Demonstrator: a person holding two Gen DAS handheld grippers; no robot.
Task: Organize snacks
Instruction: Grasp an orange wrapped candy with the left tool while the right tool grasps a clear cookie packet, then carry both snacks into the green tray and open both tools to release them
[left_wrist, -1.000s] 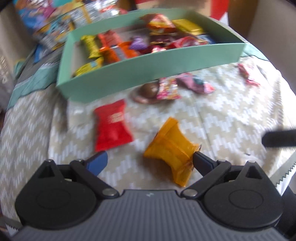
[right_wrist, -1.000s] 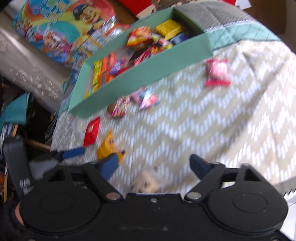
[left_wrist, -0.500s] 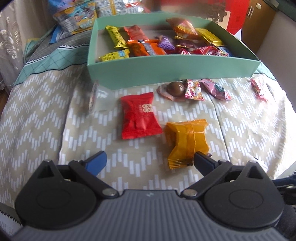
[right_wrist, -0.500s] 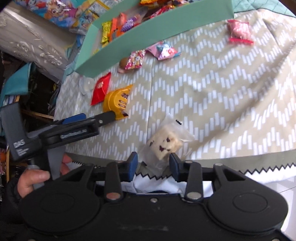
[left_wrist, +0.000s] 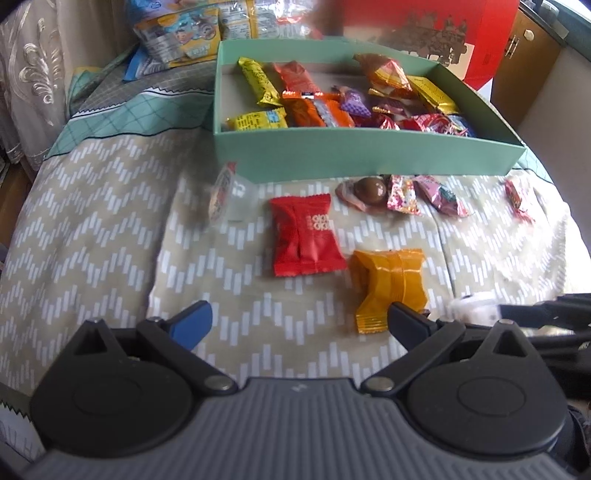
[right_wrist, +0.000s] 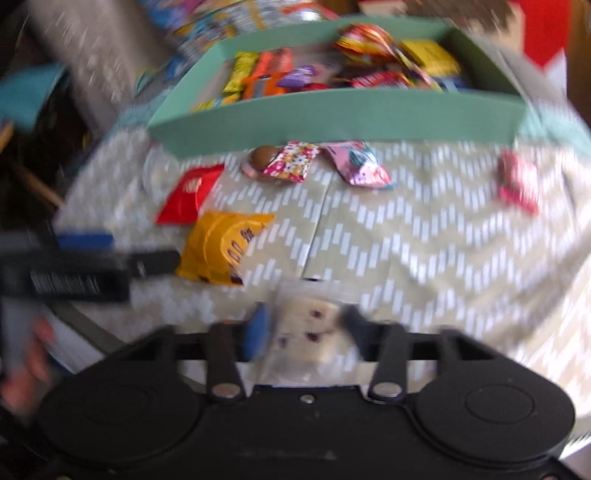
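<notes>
Two grippers are in play on my screens. My right gripper (right_wrist: 304, 326) has a clear-wrapped pale cookie with dark chips (right_wrist: 308, 332) between its blue and black pads; the jaws are closing, and both pads sit against the wrapper at the near edge of the chevron tablecloth (right_wrist: 424, 236). That view is smeared with blur, so I cannot read the print on the wrapper.

My left gripper (left_wrist: 295, 319) hangs with its jaws spread wide and nothing between them. Its black fingertip (left_wrist: 404, 319) overlaps the lower corner of the orange snack packet (left_wrist: 389, 284) in the picture; whether it touches I cannot tell. Just beside that packet, up and to the left, lies the red snack packet (left_wrist: 304, 236). Farther back, close to the front wall of the mint-green box (left_wrist: 369, 157), I see a small clear jelly cup (left_wrist: 236, 197) tipped on its side, a round chocolate ball (left_wrist: 371, 190) on its opened wrapper, a flowery pink sweet (left_wrist: 402, 194), a pink foil sweet (left_wrist: 441, 195) and, well off to the right, a small red-and-pink sweet (left_wrist: 517, 197).

Inside the box sits a jumble of yellow, orange, purple and red wrapped snacks. Behind it stand cartoon-printed snack bags (left_wrist: 181, 37) and a red carton (left_wrist: 424, 29).
</notes>
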